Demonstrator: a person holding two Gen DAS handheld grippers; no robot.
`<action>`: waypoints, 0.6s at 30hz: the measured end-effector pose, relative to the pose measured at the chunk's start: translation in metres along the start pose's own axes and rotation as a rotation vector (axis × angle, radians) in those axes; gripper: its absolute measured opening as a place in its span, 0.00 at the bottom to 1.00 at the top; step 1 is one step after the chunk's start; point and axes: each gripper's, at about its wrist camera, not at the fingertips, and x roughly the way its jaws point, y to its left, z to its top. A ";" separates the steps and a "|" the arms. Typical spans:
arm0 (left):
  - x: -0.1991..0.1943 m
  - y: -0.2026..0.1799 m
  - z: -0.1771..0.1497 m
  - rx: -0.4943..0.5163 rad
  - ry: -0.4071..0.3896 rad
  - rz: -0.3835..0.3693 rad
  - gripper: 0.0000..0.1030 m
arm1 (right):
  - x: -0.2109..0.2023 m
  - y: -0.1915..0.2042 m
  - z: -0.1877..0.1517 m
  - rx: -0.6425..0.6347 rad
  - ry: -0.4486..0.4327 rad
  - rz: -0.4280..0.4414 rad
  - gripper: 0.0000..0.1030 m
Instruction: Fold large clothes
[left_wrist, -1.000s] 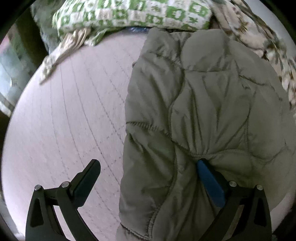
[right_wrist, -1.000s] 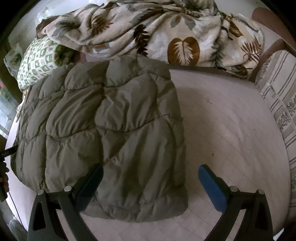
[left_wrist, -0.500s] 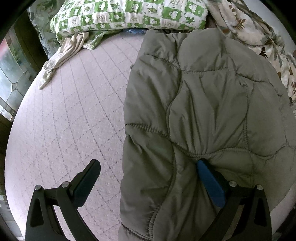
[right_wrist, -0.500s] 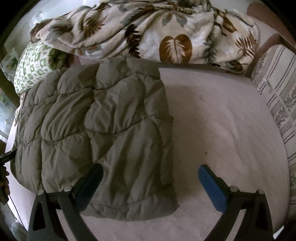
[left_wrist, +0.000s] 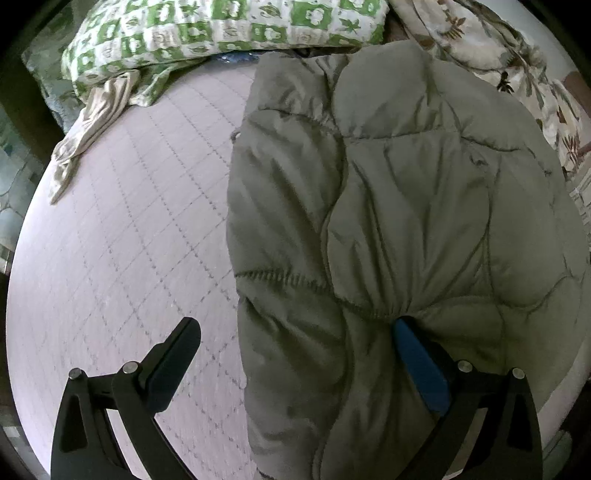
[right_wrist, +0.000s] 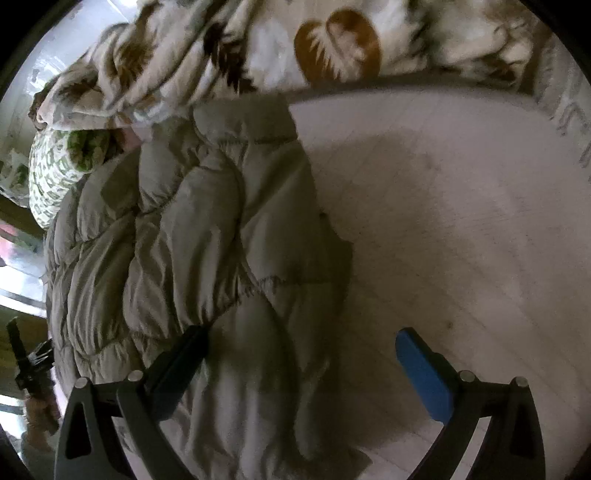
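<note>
Left wrist view: your left gripper is spread wide, and the olive quilted jacket lies between its fingers — the blue finger presses into a fold of it, the black finger stands apart over the bare pink mattress. The jacket lies on this mattress, just below the green checked pillow. Your right gripper is also wide open — its black finger touches the jacket edge, the blue one is beside it.
</note>
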 end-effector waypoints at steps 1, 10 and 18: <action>0.002 -0.001 0.004 0.003 0.006 -0.004 1.00 | 0.007 0.000 0.003 -0.004 0.027 0.006 1.00; 0.025 0.001 0.036 0.021 0.096 -0.068 1.00 | 0.053 -0.017 0.012 0.047 0.158 0.124 1.00; 0.053 -0.008 0.050 0.025 0.175 -0.091 1.00 | 0.066 -0.011 0.014 0.006 0.172 0.125 0.96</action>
